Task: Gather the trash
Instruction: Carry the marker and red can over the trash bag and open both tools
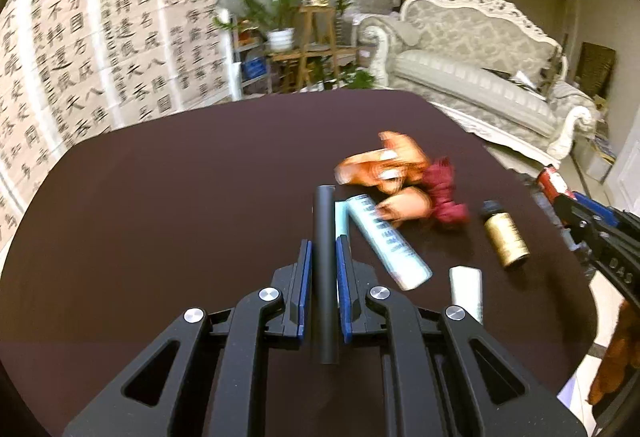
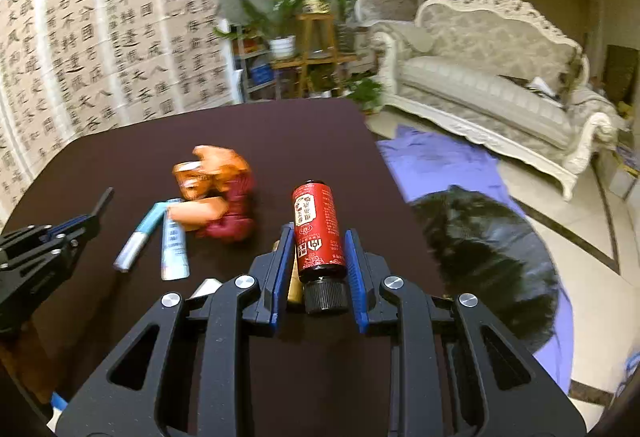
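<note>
My left gripper [image 1: 324, 249] is shut on a black tube [image 1: 325, 269] and holds it above the dark table [image 1: 160, 197]. My right gripper [image 2: 318, 237] is shut on a red bottle [image 2: 318, 229] with its black cap toward the camera. On the table lie an orange wrapper [image 1: 384, 165], a crumpled red wrapper [image 1: 444, 193], a white and blue tube [image 1: 388, 241], a gold bottle [image 1: 506, 239] and a small white tube [image 1: 466, 291]. The right wrist view shows the orange wrapper [image 2: 212, 173], red wrapper [image 2: 236, 209] and two pale tubes [image 2: 174, 249].
A black trash bag [image 2: 488, 253] lies open on a purple sheet [image 2: 440, 161] on the floor right of the table. A pale sofa [image 2: 492, 89] stands behind it. A plant stand [image 1: 312, 37] and calligraphy sheets [image 1: 100, 37] are beyond the table's far edge.
</note>
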A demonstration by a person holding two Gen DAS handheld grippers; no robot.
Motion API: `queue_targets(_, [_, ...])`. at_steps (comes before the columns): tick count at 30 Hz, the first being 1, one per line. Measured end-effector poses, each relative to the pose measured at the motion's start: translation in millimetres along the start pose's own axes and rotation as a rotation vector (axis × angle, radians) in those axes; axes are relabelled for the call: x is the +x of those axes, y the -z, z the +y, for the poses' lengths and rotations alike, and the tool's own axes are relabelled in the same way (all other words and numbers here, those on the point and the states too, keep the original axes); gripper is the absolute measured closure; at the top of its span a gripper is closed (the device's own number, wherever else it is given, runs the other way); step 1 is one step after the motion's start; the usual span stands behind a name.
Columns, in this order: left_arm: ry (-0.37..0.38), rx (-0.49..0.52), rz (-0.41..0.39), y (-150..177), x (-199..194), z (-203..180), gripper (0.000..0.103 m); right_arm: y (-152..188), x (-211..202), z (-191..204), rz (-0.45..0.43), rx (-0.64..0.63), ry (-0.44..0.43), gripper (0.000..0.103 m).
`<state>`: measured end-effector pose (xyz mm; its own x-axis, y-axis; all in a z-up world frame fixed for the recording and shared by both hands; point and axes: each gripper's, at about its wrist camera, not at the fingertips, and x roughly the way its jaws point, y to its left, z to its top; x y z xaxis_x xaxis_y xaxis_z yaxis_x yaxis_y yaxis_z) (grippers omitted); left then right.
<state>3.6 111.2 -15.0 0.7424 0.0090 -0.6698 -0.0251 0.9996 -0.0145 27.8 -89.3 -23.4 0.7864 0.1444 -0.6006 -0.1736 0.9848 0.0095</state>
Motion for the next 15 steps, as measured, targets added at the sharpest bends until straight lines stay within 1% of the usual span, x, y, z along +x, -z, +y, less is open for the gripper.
queue_targets(5, [0.069,0.048,-0.016,-8,3,-41,0.090,3,-7,-30,-0.039,0.029,0.096,0.078])
queue_targets(13, [0.162,0.136,-0.032,-22,14,-111,0.090,8,-1,-82,-0.052,0.097,0.195,0.078])
queue_targets(15, [0.176,0.154,-0.037,-25,17,-124,0.090,9,1,-93,-0.055,0.110,0.215,0.078])
